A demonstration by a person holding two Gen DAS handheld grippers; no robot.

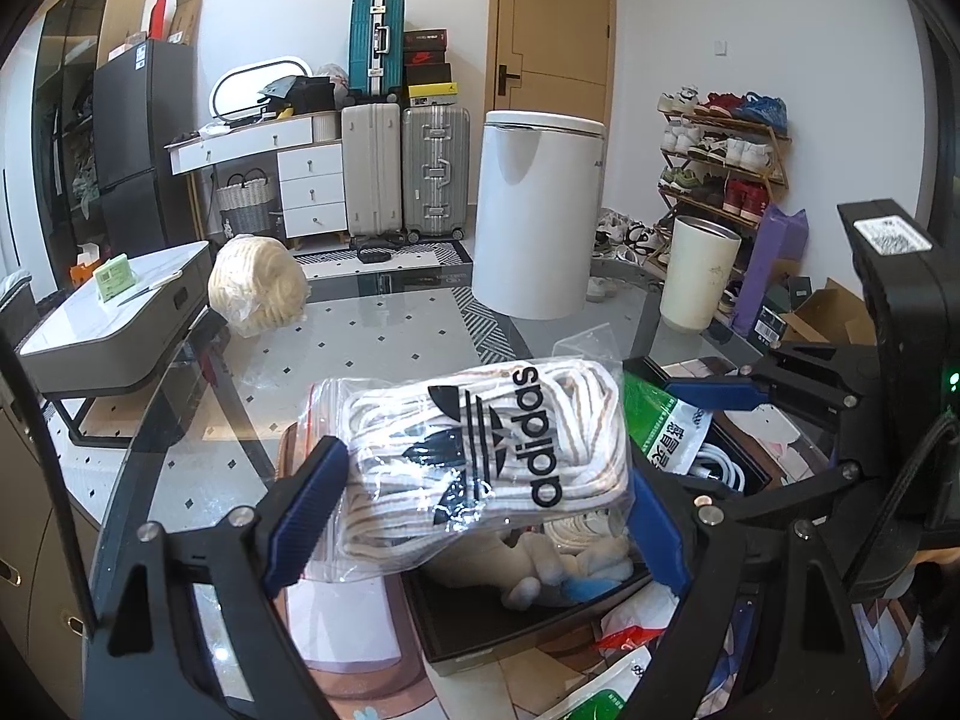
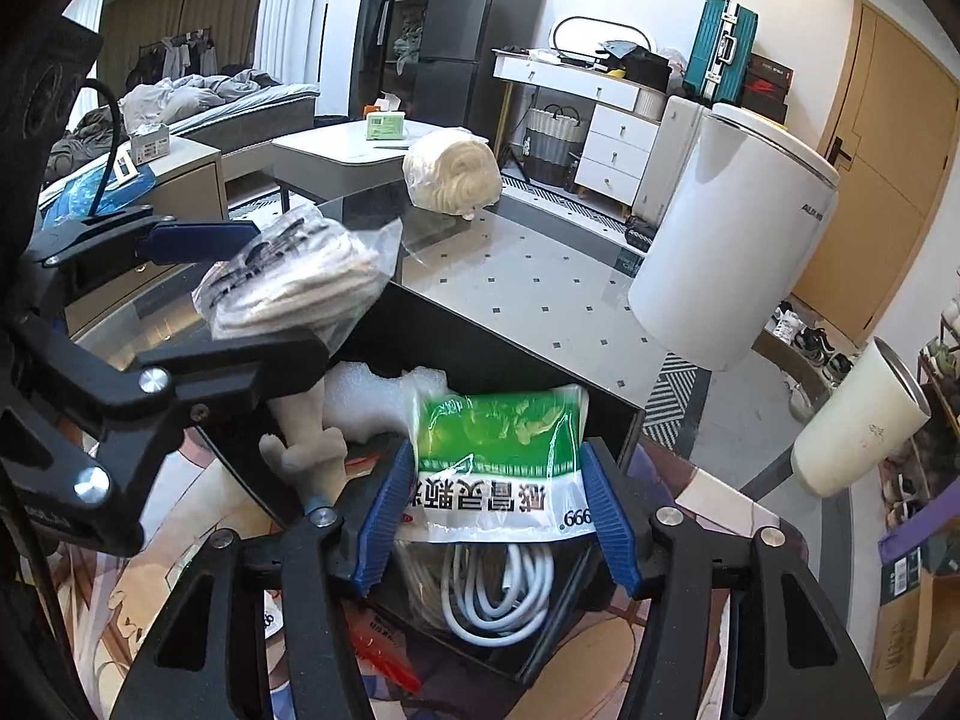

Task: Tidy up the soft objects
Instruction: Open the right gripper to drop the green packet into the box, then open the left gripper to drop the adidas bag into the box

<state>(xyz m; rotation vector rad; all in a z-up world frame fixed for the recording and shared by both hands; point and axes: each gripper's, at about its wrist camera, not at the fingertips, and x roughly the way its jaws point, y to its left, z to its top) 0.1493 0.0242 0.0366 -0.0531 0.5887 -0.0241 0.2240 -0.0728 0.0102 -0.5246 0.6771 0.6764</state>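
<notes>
My left gripper point(image 1: 480, 516) is shut on a clear bag of white adidas socks point(image 1: 480, 450), its blue pads pressing both sides, above an open black box point(image 1: 456, 618). In the right wrist view the sock bag point(image 2: 294, 282) hangs at the left, over the box's near corner. My right gripper point(image 2: 498, 516) has a green-and-white packet point(image 2: 504, 456) between its blue pads, which touch both edges, over the box's wall point(image 2: 510, 348). Inside the box lie a beige plush toy point(image 2: 306, 444) and a coiled white cable point(image 2: 498, 594). A rolled cream cloth point(image 1: 258, 285) in plastic sits further out on the glass table.
A tall white cylindrical appliance point(image 1: 540, 216) and a cream tumbler point(image 1: 699, 276) stand at the glass table's point(image 1: 390, 324) far side. A low side table point(image 1: 120, 312) carries a green box on the left. Loose packets point(image 1: 624, 648) lie on a printed mat by the box.
</notes>
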